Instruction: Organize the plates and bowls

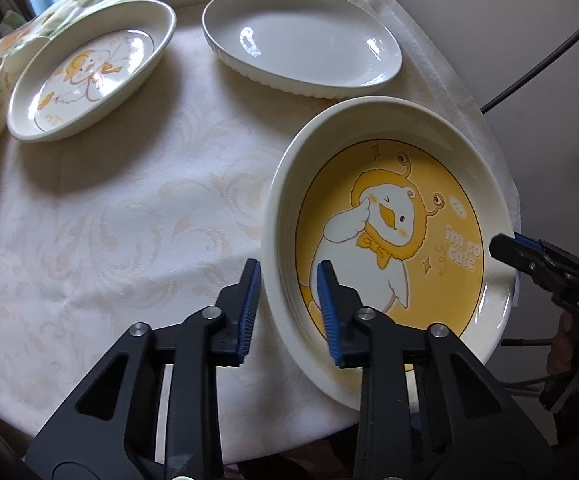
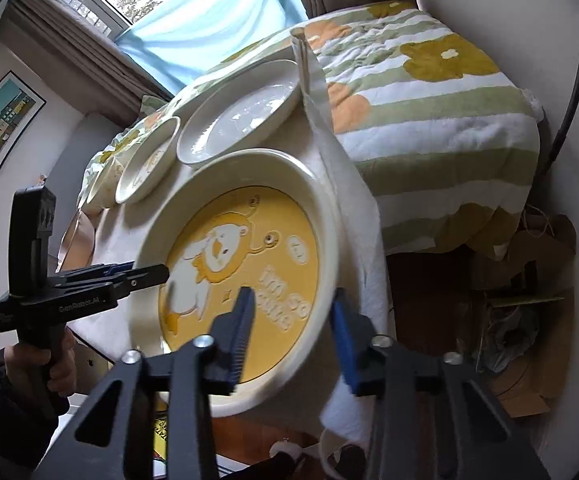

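The yellow duck plate (image 1: pixel 389 240) sits at the near right edge of the counter (image 1: pixel 129 240), which is covered by a pale patterned cloth. In the left wrist view the plate looks tilted, its right side hanging past the counter edge.

The left gripper (image 1: pixel 289 308) has its jaws open astride the plate's left rim: one blue pad is outside the rim over the cloth and the other is inside, over the yellow picture. Neither pad is clearly pressing on the rim.

The right gripper (image 2: pixel 293 336) also has its jaws open astride the rim on the opposite side of the plate, one finger over the yellow face near the lettering and the other outside the rim by the hanging cloth. Whether its pads touch the rim cannot be told, as that part is blurred.

Farther back on the counter stand a plain white oval dish (image 1: pixel 301 40) and, to its left, a smaller duck dish (image 1: pixel 89 68), well apart from the yellow plate. More dishes at the far left edge are only partly visible. A striped flowered blanket (image 2: pixel 429 92) lies behind the counter.
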Available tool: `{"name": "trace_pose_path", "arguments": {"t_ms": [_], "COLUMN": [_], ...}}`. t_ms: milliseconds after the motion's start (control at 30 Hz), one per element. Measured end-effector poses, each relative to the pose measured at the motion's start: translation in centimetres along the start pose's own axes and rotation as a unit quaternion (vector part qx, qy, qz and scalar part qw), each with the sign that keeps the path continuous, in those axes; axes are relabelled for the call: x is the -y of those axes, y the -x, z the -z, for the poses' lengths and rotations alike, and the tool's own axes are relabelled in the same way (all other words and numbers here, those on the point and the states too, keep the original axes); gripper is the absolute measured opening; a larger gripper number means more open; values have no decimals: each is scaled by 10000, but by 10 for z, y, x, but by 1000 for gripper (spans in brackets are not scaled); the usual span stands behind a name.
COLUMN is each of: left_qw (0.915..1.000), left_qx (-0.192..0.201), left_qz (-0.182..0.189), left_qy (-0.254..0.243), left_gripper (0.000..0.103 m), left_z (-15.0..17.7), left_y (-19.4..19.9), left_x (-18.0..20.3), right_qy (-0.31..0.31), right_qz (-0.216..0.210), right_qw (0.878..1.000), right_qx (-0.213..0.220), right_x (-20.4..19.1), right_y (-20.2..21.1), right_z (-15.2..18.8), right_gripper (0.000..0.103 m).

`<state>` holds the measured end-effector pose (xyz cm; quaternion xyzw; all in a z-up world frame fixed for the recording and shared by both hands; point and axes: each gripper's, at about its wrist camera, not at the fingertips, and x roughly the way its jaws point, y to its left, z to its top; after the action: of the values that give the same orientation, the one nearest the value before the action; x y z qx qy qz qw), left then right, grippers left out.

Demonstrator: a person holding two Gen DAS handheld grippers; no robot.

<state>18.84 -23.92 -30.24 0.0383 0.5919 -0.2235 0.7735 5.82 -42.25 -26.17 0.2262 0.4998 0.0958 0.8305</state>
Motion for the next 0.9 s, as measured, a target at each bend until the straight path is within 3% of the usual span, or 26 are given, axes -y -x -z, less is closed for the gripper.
{"name": "trace_pose_path", "arguments": {"t_ms": [167, 533, 900], "left_qw": [10000, 9997, 9979], "left_qx": [48, 213, 622], "left_qz": [59, -78, -43], "left_qy": [64, -83, 192], "left_gripper": [21, 21, 21], "left_z": [-4, 1, 15], "left_y": [-4, 5, 60], "left_x": [0, 6, -20], "right_qy": [67, 464, 889], "right_qz": [34, 182, 144], "right_qw": [10000, 9986, 9959], "right_qx": [-53, -168, -41], "right_x": [5, -2, -42], "right_y": [-7, -7, 9], "right_z": [-5, -8, -26], "right_gripper": [19, 19, 19]}}
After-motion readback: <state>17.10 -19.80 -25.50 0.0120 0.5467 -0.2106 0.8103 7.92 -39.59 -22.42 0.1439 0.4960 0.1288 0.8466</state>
